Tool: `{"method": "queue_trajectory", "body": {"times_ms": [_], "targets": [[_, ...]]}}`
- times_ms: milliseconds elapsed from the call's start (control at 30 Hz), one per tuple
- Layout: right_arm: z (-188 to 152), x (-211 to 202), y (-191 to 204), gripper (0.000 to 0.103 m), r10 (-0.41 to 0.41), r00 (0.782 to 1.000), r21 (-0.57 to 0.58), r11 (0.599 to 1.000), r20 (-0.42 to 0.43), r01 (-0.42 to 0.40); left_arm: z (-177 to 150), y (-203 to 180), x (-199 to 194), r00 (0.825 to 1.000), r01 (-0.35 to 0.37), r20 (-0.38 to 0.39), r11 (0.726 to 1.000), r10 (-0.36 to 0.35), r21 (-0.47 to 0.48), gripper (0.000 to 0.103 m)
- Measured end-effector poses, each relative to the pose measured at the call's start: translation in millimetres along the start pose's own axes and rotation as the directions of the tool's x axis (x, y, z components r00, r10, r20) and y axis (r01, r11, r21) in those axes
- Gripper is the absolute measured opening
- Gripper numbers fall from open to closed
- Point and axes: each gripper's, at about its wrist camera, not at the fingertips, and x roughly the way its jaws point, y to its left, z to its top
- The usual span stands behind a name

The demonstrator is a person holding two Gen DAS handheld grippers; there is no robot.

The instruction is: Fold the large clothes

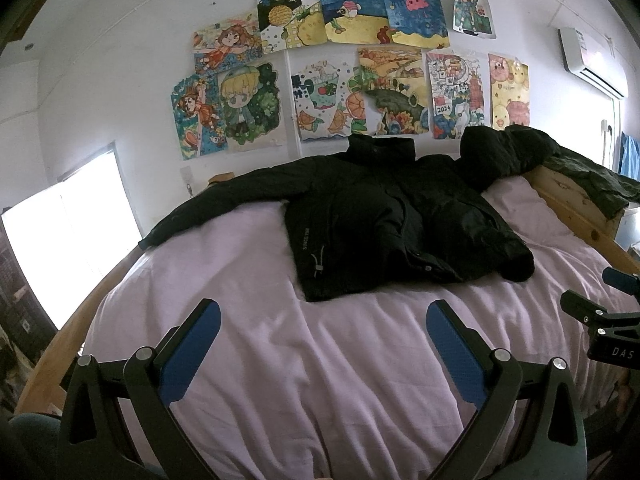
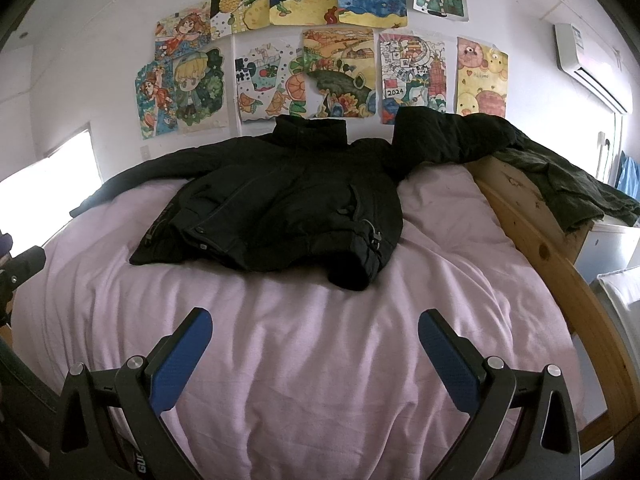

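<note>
1. Hard to read: the black jacket (image 1: pixel 384 220) is so dark that seams and the front closure barely separate; only pale lettering and a drawcord near the hem stand out in the left wrist view. Whether it is zipped, cannot tell.
2. One sleeve (image 1: pixel 208 204) runs out to the left bed edge, and its cuff merges with the shadow there. The other sleeve (image 2: pixel 360 256) is doubled over the body, cuff near the hem.
3. A second dark garment (image 2: pixel 452 136) is bunched at the far right against the wall; where it ends and the jacket's shoulder begins is unclear. A dark green cloth (image 2: pixel 560 184) is draped over the wooden bed frame (image 2: pixel 532 232), its far part cut by the frame edge.
4. Left gripper (image 1: pixel 322 320): fingers spread wide, blue pads (image 1: pixel 192 352) facing inward, nothing between them, held above the pink sheet (image 1: pixel 320 380). Contact with the sheet not evident.
5. Right gripper (image 2: pixel 314 328): fingers likewise spread wide, empty, over bare sheet. Only part of it shows at the right edge of the left wrist view.
6. Jacket lies collar toward the wall with the drawings (image 1: pixel 352 60), hem toward the grippers. The hem sits beyond both pairs of fingertips, apart from them, with a strip of sheet between.
</note>
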Motion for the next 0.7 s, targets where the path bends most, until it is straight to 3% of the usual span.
{"method": "queue_trajectory", "body": {"times_ms": [700], "targets": [[0.0, 0.6, -1.8, 0.103, 0.002, 1.000, 0.003, 1.000, -0.004, -0.002, 0.5, -0.1, -1.9, 1.000, 0.000, 0.001, 1.000, 0.000, -0.001, 0.101]]}}
